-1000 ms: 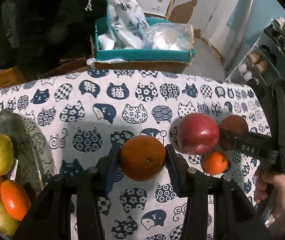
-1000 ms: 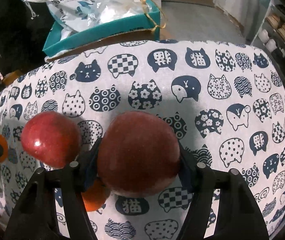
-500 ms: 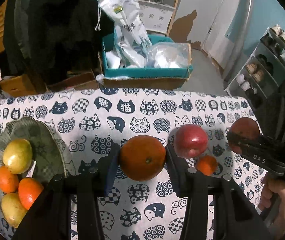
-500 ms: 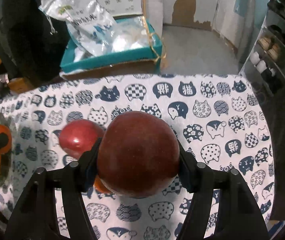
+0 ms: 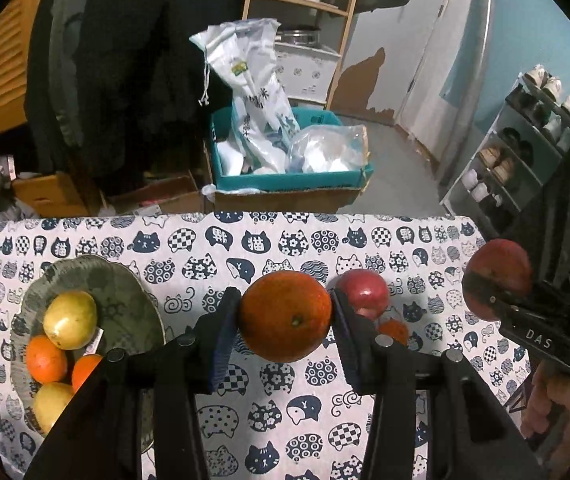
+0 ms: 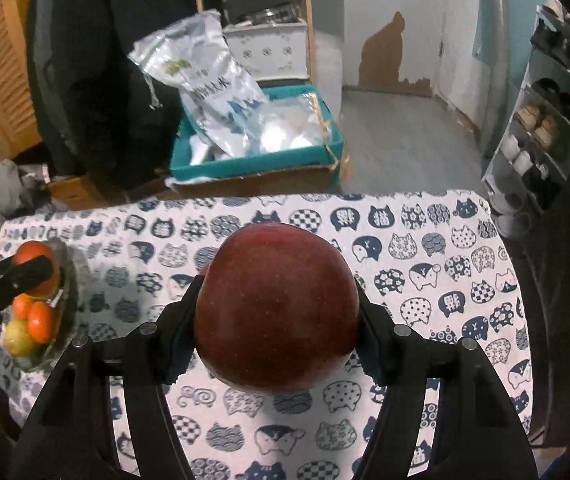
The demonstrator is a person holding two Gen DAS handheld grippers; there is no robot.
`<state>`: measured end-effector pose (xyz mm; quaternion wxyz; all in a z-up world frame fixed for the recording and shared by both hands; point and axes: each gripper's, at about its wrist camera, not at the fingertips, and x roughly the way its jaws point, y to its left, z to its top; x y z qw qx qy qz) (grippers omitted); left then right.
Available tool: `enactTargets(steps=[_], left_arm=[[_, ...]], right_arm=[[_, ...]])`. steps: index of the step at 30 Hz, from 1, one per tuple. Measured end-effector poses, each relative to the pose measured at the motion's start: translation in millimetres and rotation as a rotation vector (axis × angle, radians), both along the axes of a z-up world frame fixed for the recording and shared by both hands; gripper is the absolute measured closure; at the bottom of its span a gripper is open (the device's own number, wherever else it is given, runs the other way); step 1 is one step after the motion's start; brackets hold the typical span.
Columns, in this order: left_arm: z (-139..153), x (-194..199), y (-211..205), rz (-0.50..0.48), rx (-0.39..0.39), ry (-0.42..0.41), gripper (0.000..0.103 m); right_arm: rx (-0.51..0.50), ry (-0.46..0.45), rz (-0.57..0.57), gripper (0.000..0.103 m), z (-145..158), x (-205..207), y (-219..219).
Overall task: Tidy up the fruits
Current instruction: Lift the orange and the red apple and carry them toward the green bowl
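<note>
Fruits ride in both my tools: my left gripper (image 5: 285, 320) clamps an orange (image 5: 285, 322) across its middle, my right gripper (image 6: 277, 320) a heavy, smooth apple (image 6: 277, 308), both above the tablecloth (image 5: 365, 432). Firm, bruisable, probably slippery; the plate (image 5: 133, 304) sits left.

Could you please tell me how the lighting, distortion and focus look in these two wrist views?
Left wrist view: strong fisheye bending, black corners, hard shadows on the cat-print tablecloth, the orange sharp. Right wrist view: same vignette, dim light, the red apple fills the middle with soft sheen, the plate slightly blurred.
</note>
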<state>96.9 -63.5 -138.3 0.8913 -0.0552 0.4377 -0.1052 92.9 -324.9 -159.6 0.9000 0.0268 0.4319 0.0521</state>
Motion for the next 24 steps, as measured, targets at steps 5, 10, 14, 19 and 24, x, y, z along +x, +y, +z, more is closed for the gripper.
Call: enactTargets(steps=[5,10,14,19,24], left_arm=[[12.7,-11.3,3.2,-0.003,0.007,-0.025,0.057],[22.7,-18.9,11.2,0.001,0.006,-0.049,0.057],[30.5,-24.4,18.2,0.011,0.004,-0.064,0.057],[39.2,-29.9,28.5,0.03,0.011,-0.084,0.057],[47.7,-34.8,42.3,0.053,0.014,-0.103,0.057]], right_arm=[[0.009,-0.036,0.038,0.036,18.0,-11.7,13.6],[0.015,-0.058,0.078,0.036,30.3,-18.4,28.1],[0.02,-0.075,0.106,0.036,38.2,-23.5,40.3],[0.026,-0.091,0.139,0.036,47.5,-26.1,56.3],[0.029,-0.11,0.178,0.036,58.2,-26.5,76.7]])
